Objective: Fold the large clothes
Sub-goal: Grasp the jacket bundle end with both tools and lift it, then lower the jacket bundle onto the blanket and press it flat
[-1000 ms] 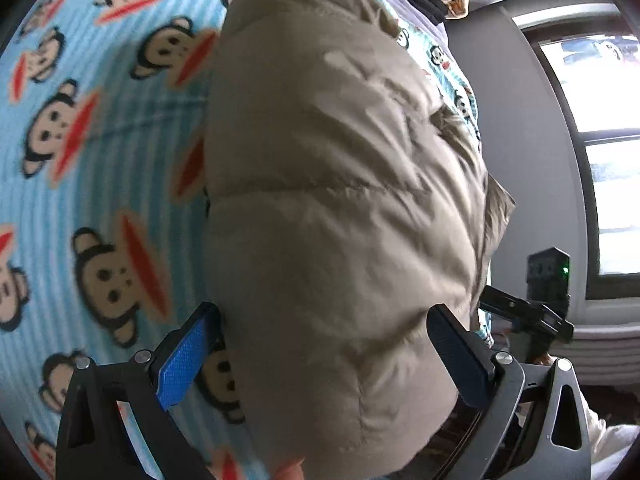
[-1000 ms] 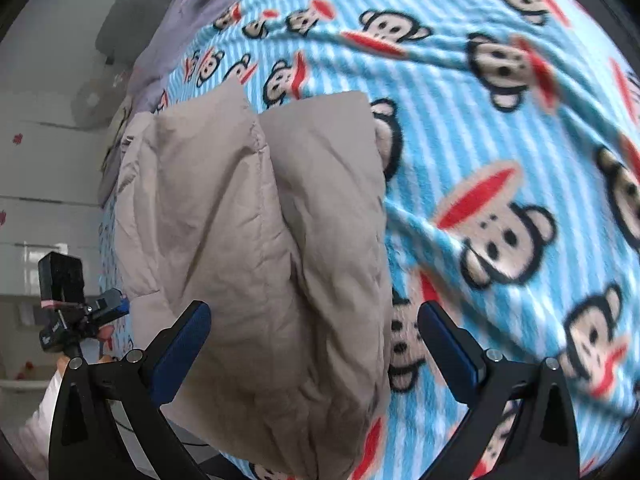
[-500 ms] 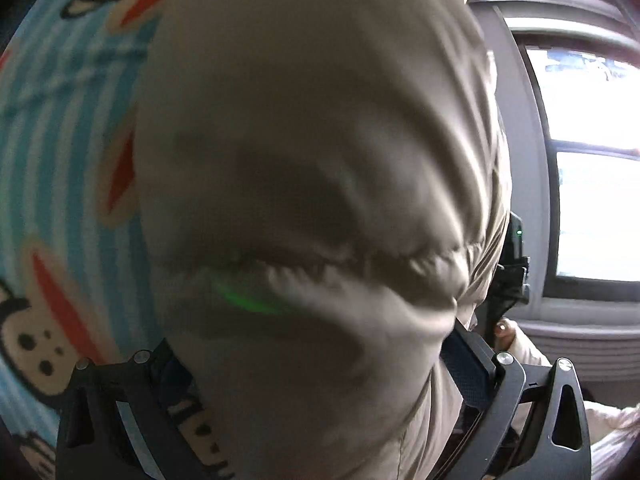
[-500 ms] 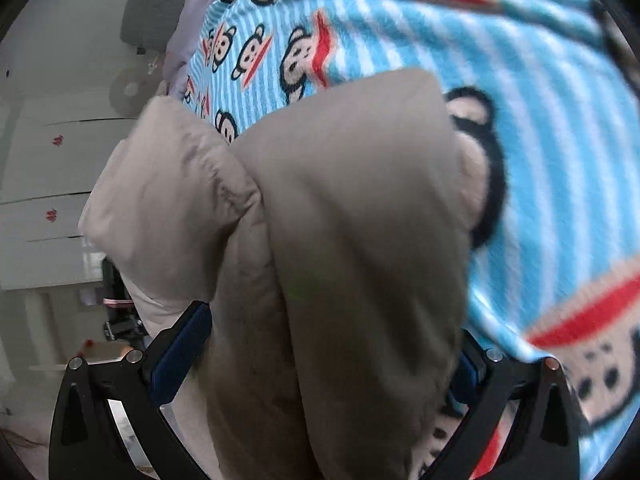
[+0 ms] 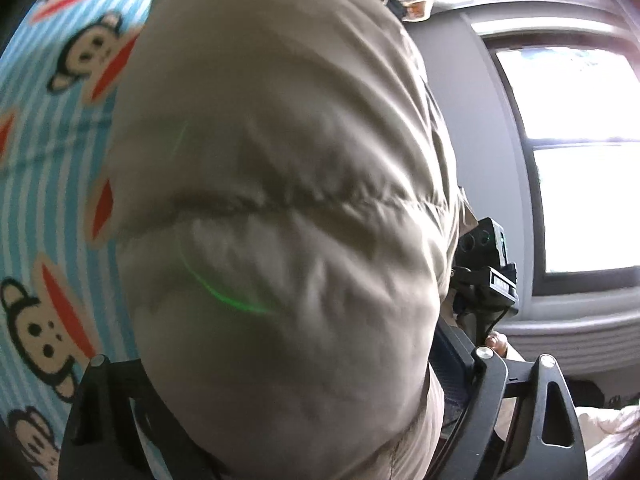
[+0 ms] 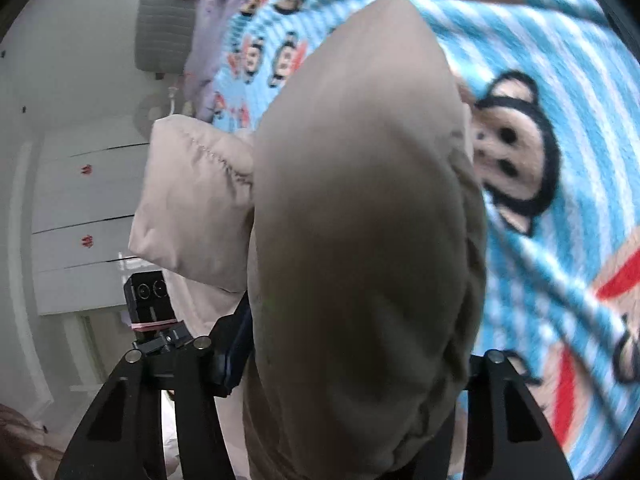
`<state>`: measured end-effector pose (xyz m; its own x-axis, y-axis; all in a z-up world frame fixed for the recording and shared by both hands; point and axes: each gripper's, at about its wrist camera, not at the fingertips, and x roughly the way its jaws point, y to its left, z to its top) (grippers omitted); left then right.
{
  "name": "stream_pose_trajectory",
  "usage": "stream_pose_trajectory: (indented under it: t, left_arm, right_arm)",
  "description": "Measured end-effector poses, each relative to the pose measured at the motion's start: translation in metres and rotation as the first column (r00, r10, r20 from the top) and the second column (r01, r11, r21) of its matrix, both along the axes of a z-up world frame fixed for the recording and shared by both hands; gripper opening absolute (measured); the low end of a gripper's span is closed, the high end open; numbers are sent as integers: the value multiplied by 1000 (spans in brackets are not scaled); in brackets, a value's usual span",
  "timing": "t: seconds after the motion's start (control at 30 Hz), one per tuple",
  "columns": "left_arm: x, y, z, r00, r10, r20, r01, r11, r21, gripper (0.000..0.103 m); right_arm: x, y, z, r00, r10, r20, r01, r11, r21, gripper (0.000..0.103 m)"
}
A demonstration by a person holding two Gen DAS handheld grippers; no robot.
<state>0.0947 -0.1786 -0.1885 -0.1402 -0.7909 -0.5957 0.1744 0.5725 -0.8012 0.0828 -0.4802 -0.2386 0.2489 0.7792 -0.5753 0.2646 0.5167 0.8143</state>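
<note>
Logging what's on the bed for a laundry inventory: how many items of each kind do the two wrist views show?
Beige puffy quilted jacket: 1
Blue striped monkey-print blanket: 1
Handheld two-finger grippers, left gripper and right gripper: 2
Total: 4

The puffy beige jacket (image 5: 280,208) is a quilted down garment with stitched seams and soft wrinkles, and it lies folded in thick layers on the blue striped monkey blanket (image 5: 44,168). One padded part (image 6: 360,220) bulges up high over the blanket, and a second, paler fold (image 6: 192,200) lies beside it, near the blanket's edge.
</note>
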Motion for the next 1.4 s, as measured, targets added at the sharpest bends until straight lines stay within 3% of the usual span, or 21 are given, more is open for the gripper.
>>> stream_pose_trajectory:
  t: [0.2,0.47,0.63,0.77,0.9,0.97,1.1,1.2,1.3,1.4]
  left_arm:
    - [11,30,30,999,13,49,-11,999,-38,91]
    - [48,139,39,996,36,82,-36,999,-11,91]
    - [68,204,29,995,62,82,-66,997,42,91]
    - [81,259,10,991,112,68,-117,990,81,91]
    - [89,289,-26,987,163,16,-163,975,151,91]
    - [84,294,-29,983,182,18,-182,965,190,92]
    - [79,315,-4,973,191,131,-220,939,265,91]
    - [81,340,24,935,200,293,-295,898,327,91]
    - [106,360,47,896,215,389,-350,880,322,91]
    - [125,365,56,879,210,429,-369,868,332,91]
  right_arm:
    - [7,38,31,997,18,70,-19,1000,7,59]
    - [31,133,48,991,39,129,-39,999,1,59]
    - [50,218,35,988,58,145,-60,998,11,59]
    - [70,280,9,991,71,111,-74,997,24,59]
    - [80,315,-16,996,68,51,-67,998,-14,61]
    - [77,318,-20,999,46,4,-45,997,-61,61]
    - [58,310,0,1000,18,-21,-22,981,-191,63]
    - [42,297,30,1000,-23,7,24,938,-346,63]
    - [33,275,72,993,-71,94,106,892,-440,62]
    - [40,271,102,981,-57,188,128,910,-394,62]
